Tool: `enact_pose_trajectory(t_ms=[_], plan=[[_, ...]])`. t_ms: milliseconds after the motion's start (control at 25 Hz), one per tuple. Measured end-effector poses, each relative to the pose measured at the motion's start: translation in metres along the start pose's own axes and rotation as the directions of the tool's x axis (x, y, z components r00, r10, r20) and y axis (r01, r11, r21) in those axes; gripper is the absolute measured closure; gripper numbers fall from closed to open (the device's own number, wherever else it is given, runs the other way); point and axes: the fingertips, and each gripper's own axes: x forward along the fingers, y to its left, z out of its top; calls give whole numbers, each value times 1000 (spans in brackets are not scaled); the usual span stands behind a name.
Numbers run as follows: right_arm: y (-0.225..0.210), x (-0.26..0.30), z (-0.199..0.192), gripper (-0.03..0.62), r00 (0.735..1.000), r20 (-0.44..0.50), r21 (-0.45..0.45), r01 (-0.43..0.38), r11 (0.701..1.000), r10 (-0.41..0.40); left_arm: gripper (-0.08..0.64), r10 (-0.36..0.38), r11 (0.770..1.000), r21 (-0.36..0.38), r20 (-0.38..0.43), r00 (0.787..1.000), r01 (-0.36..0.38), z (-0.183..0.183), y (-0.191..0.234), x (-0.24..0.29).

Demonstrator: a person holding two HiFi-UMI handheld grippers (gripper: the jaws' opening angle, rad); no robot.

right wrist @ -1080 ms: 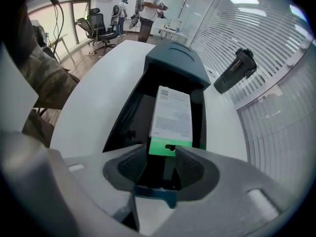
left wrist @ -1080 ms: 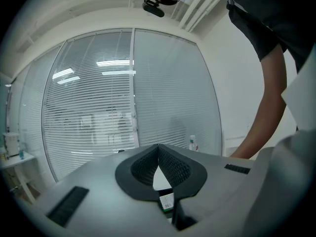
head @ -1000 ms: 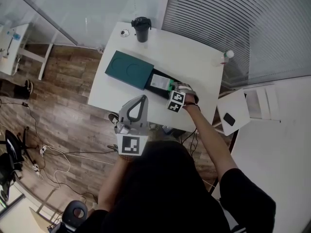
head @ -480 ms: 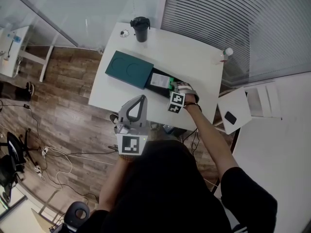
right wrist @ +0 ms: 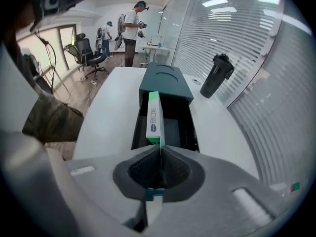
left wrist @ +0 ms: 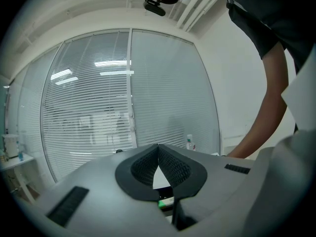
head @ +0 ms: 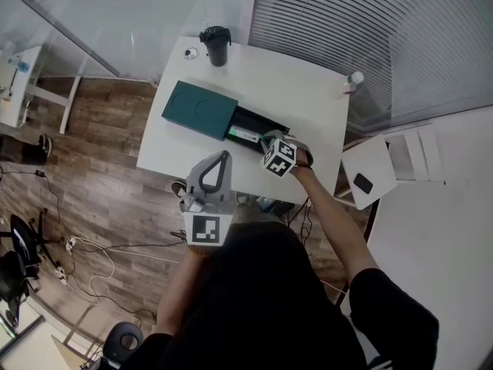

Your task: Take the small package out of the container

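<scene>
You're mid-lift: fingers of your R gripper [right wrist: 159, 146] have just pinched shut on the small package [right wrist: 153, 113], its far end over the open container [right wrist: 174, 128] on the surface [right wrist: 106, 113], so next raise it clear w/o snagging the rim; L gripper [left wrist: 158, 146] idle, fingers together, empty.

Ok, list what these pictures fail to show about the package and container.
- Print on the small package: too small, blurred, right gripper view.
- Part of the container: covered by its teal lid, head view.
- Package's near end: buried in the right gripper, whose jaws just closed on it.
- Most of the table, left gripper view: blocked by the left gripper itself.
</scene>
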Motion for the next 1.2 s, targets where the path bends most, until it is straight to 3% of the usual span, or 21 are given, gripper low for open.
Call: enact_pose_trajectory(t_ms=[80, 240, 640, 760, 880, 1200], plan=[[8, -2, 0, 588, 998, 4, 59, -59, 997, 59, 561, -4, 1000, -2, 1, 1000, 4, -1, -2, 1], [10, -1, 1, 584, 998, 10, 69, -62, 996, 61, 561, -10, 1000, 5, 0, 1000, 10, -2, -5, 2], [-2, 10, 3, 574, 998, 22, -1, -65, 998, 65, 561, 14, 1000, 1, -9, 1000, -14, -3, -2, -5], [7, 18, 0, 572, 993, -14, -57, -120, 991, 120, 561, 22, 1000, 4, -18, 1000, -22, -4, 0, -7], [14, 29, -4, 572, 991, -47, -124, -127, 984, 122, 561, 32, 999, 0, -19, 999, -32, -5, 2, -8], [14, 37, 6, 576, 993, -26, -87, -114, 990, 112, 561, 38, 999, -1, -21, 999, -38, -8, 7, -5]])
